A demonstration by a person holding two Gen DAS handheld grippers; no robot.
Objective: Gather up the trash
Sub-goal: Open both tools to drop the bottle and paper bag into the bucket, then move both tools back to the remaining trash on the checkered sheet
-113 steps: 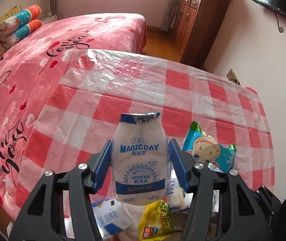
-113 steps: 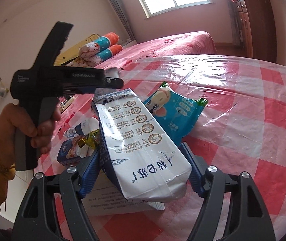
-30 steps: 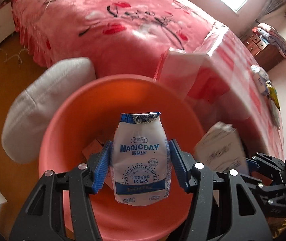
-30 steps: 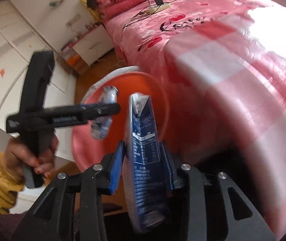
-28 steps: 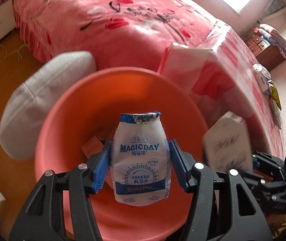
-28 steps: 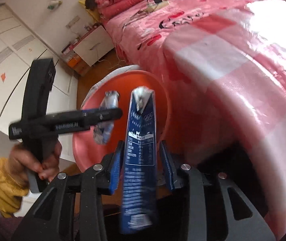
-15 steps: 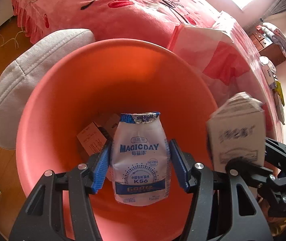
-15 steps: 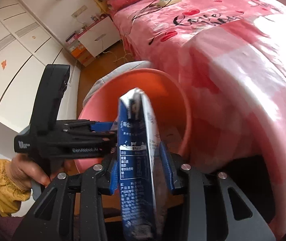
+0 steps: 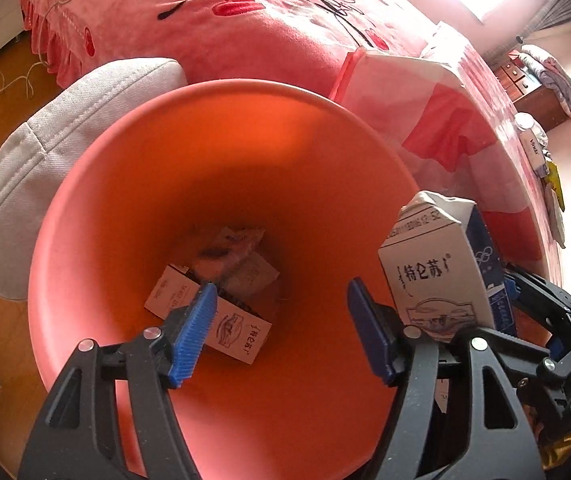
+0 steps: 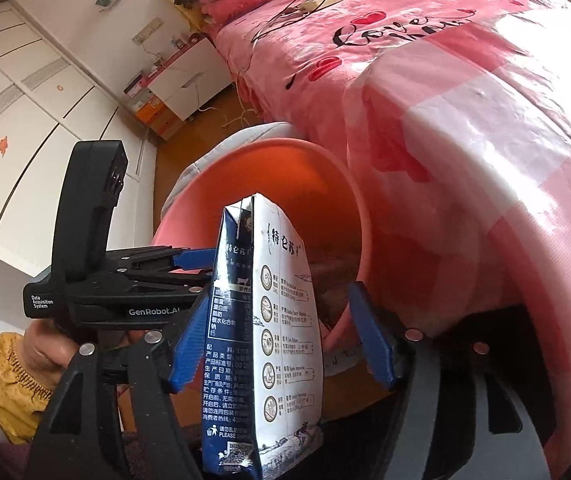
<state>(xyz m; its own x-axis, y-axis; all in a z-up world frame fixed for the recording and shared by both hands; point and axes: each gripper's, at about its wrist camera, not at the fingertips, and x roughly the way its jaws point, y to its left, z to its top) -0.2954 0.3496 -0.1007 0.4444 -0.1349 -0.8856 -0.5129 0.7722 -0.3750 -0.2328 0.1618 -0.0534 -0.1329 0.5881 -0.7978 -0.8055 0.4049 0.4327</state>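
My left gripper (image 9: pixel 281 330) stood wide and empty over the orange bin (image 9: pixel 97 184), which filled the middle of the left view. At its bottom lay some trash, a small carton (image 9: pixel 209 320) and crumpled wrappers (image 9: pixel 237 256). In the right view the milk carton (image 10: pixel 269 336) stood between the fingers of my right gripper (image 10: pixel 277 340), but the jaws looked spread, so I cannot tell if it was gripped. I judged this carton was the next to drop; a few items (image 9: pixel 541 160) waited on the checked cloth (image 9: pixel 445 120), upper right.
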